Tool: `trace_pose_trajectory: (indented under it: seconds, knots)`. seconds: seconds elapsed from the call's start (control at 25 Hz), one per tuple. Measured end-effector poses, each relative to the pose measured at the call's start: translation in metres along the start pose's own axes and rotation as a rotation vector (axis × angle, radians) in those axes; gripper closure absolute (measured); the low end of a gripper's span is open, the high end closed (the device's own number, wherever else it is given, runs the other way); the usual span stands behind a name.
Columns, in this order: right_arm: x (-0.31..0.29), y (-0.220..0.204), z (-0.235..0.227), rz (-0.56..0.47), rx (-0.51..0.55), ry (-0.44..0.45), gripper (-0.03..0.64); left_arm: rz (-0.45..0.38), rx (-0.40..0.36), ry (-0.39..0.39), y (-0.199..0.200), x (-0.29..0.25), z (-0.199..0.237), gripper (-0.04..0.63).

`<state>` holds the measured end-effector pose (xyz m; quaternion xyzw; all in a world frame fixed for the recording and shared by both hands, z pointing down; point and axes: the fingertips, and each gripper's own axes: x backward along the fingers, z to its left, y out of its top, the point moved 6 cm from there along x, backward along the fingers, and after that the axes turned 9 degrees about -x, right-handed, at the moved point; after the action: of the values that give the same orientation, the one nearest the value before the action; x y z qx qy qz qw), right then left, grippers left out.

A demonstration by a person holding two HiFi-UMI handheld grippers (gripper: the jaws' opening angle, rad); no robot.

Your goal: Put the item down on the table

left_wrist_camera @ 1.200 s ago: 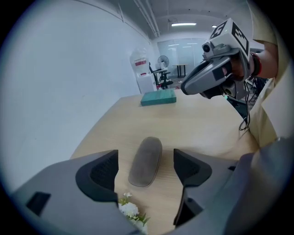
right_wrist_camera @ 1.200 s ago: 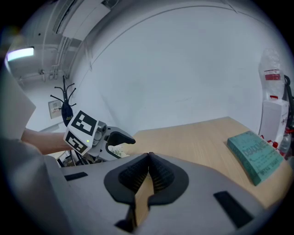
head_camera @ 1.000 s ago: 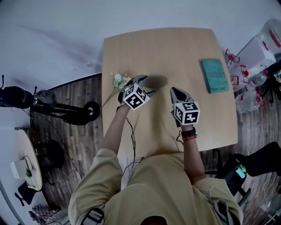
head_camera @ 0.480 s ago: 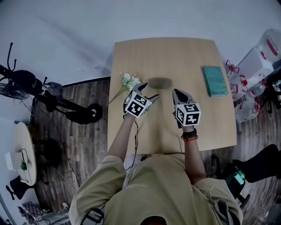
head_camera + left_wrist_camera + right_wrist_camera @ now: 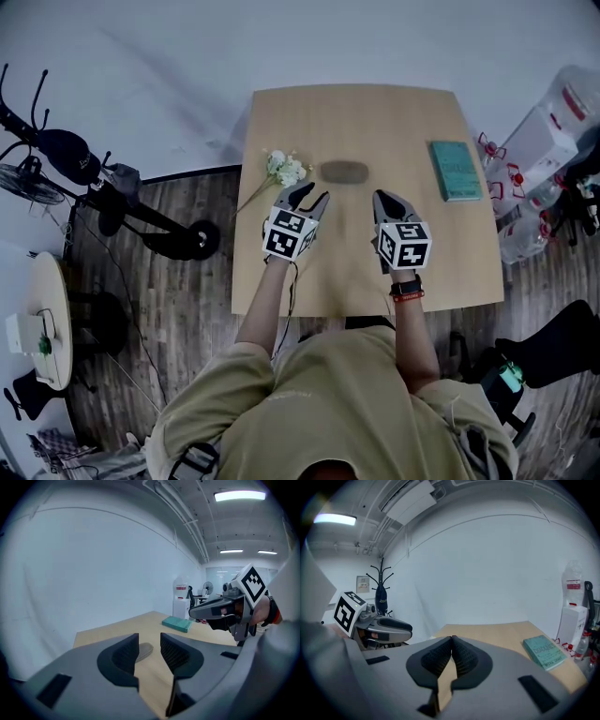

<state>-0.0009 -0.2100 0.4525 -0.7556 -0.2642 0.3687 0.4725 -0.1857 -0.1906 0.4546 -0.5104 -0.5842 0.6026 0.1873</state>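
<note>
Under the head camera stood the table [image 5: 375, 117], pale wood, its far edge against a white wall, so everything on it lay within easy reach of the person at the near edge.

The book [image 5: 455, 170], teal and flat, lay near the right edge, well apart from both grippers and clear of any work in the middle.

Both grippers hovered over the table's near half, side by side and pointing away from the person. The left gripper [image 5: 307, 195] had its jaws part-way apart and closing. Its own view showed only bare wood and a distant grey lump [image 5: 144, 649] through the gap, so it gripped nothing. The right gripper [image 5: 384, 199] had its pads pressed together, with nothing caught between them. It looked idle, parked beside the other.

The flowers [image 5: 286, 169], a small white bunch, lay on the table near its left edge, just ahead of the left gripper and free of it. The stem ran back toward that edge. I took them for the task's item, and by that reading they were already set down. The lump lay flat just right of them, untouched.
</note>
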Motion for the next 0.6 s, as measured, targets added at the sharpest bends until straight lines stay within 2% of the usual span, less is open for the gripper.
trace_pose_trajectory:
  seconds: [0.2, 0.4, 0.6]
  knots:
    - [0.02, -0.004, 0.012, -0.012, 0.01, -0.016, 0.601, -0.05, 0.047, 0.037, 0.002, 0.033, -0.009, 0.468]
    - [0.037, -0.005, 0.025, -0.03, 0.037, -0.047, 0.601, -0.085, 0.131, 0.149, -0.003, 0.06, -0.013, 0.524]
    - [0.053, -0.006, 0.036, -0.085, 0.038, -0.086, 0.602, -0.125, 0.138, 0.229, -0.005, 0.085, -0.021, 0.549]
